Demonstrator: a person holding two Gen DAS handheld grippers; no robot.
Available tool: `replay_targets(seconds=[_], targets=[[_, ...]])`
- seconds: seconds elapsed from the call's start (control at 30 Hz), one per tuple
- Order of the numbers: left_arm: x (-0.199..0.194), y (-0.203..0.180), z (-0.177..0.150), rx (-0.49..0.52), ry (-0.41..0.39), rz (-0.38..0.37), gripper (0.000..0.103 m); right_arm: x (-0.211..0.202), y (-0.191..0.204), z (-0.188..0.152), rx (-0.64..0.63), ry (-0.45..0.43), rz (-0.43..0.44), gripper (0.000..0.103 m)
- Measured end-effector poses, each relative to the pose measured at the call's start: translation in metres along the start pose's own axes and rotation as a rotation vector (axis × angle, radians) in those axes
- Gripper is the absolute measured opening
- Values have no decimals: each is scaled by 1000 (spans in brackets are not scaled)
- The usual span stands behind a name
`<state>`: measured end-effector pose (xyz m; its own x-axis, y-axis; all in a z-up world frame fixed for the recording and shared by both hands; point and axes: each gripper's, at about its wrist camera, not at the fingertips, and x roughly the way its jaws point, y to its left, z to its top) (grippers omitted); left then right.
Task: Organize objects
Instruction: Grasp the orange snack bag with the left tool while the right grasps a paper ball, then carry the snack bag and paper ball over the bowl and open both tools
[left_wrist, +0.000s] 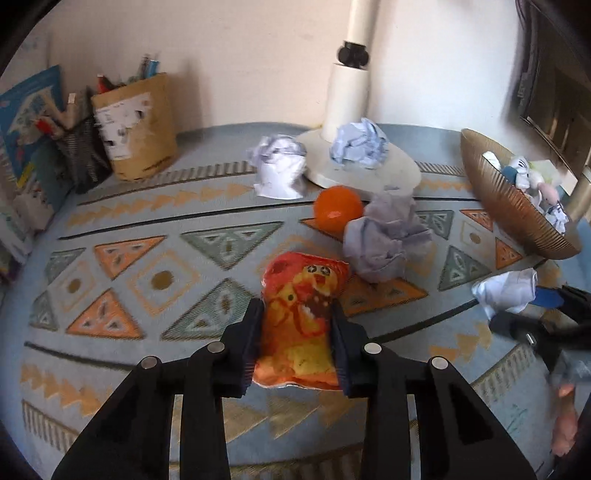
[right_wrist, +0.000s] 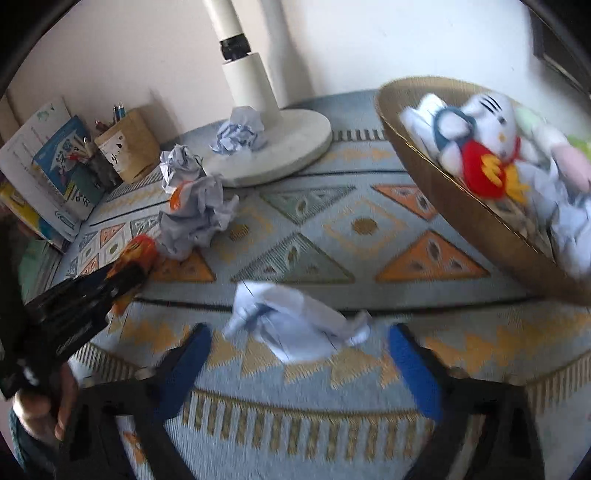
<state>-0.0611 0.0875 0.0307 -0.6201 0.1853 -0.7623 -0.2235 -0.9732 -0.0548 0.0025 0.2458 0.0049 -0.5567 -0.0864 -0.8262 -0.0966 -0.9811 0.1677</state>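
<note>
Two grippers working: my left gripper (left_wrist: 295, 332) is clamping the snack bag (left_wrist: 301, 317); my right gripper (right_wrist: 299, 354) is standing apart around a crumpled paper (right_wrist: 295, 328).

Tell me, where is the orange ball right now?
In the left wrist view the orange ball sits on the patterned rug, beside a crumpled paper and just in front of the white lamp base.

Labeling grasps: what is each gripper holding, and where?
Left gripper: orange snack bag, clamped across its lower sides. Right gripper: nothing; crumpled paper lies untouched between its fingers.
</note>
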Motion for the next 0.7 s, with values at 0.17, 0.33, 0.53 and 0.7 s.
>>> replay_targets(seconds=[0.17, 0.33, 0.53, 0.7], targets=[[-16, 18, -8, -63, -30, 3, 31, -12, 10, -10, -62, -51, 18, 55], [-30, 26, -22, -109, -40, -1, 31, -44, 11, -41, -90, -108, 28, 55], [-42, 9, -40, -84, -14, -54, 31, -72, -9, -76, -57, -139, 8, 55], [-59, -37, -11, 2, -58, -138, 31, -127, -44, -61, -21, -239, -44, 55]])
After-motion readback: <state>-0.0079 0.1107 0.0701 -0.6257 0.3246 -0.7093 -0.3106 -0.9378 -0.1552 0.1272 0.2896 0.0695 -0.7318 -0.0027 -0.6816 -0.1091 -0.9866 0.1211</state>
